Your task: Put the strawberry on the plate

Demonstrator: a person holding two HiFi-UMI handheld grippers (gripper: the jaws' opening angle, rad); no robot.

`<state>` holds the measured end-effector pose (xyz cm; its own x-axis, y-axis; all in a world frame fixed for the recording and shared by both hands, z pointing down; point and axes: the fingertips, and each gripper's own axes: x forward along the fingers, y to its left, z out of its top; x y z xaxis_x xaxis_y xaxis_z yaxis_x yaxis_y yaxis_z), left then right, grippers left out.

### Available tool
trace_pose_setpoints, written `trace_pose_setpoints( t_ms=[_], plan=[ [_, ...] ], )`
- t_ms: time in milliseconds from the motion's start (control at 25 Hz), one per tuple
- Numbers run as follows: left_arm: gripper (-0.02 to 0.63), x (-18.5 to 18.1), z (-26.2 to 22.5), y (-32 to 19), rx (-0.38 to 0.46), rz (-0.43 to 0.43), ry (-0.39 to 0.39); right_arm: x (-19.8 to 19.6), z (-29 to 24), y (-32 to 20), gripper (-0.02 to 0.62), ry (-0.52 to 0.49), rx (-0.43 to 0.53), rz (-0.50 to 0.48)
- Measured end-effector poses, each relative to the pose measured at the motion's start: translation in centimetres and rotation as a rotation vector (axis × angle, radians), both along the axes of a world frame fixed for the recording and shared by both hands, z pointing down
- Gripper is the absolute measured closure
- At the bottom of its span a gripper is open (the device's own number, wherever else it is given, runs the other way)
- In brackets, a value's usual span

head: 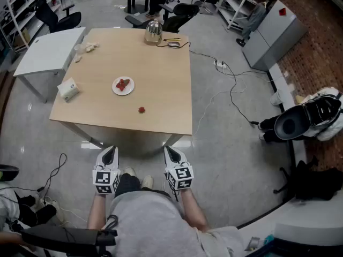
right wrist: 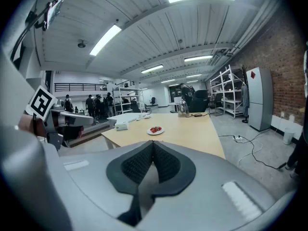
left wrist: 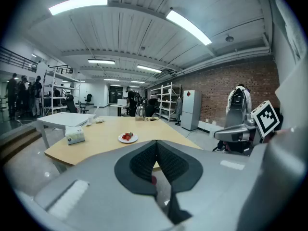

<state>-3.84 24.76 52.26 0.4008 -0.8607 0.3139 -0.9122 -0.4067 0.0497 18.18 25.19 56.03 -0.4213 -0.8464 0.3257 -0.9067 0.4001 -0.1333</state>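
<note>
Both tools are hanging close to the body, short of the counter: left tool & right tool, each w/ jaws pressed together, nothing b/w them. The step in hand looks like the reach. Whichever tool is going in needs spreading first, then coming down from above & closing gently, since soft fruit is prob. bruising easily.

The loose strawberry is lying on bare counter, a bit nearer the right tool, so that one's prob. the better pick. The plate is sitting just beyond & left of it, not touching, w/ red berries on it; aim for a free spot beside them.

Nothing is lying b/w strawberry & plate. Tissue box is sitting at the left edge, and the kettle is standing at the far edge, both well clear.
</note>
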Motion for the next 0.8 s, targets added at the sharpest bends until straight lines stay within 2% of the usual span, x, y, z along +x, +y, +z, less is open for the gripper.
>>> trace_pose_setpoints(
  t_ms=[240,800],
  plan=[
    [0.586,0.4,-0.1,0.0,0.003,0.003,-0.003,0.4,-0.4,-0.1,0.588,-0.036,0.005,0.009],
    [0.586,0.4,0.7,-1.5,-0.017,-0.013,0.0,0.0,0.5,-2.1,0.588,-0.013,-0.008,-0.012]
  ],
)
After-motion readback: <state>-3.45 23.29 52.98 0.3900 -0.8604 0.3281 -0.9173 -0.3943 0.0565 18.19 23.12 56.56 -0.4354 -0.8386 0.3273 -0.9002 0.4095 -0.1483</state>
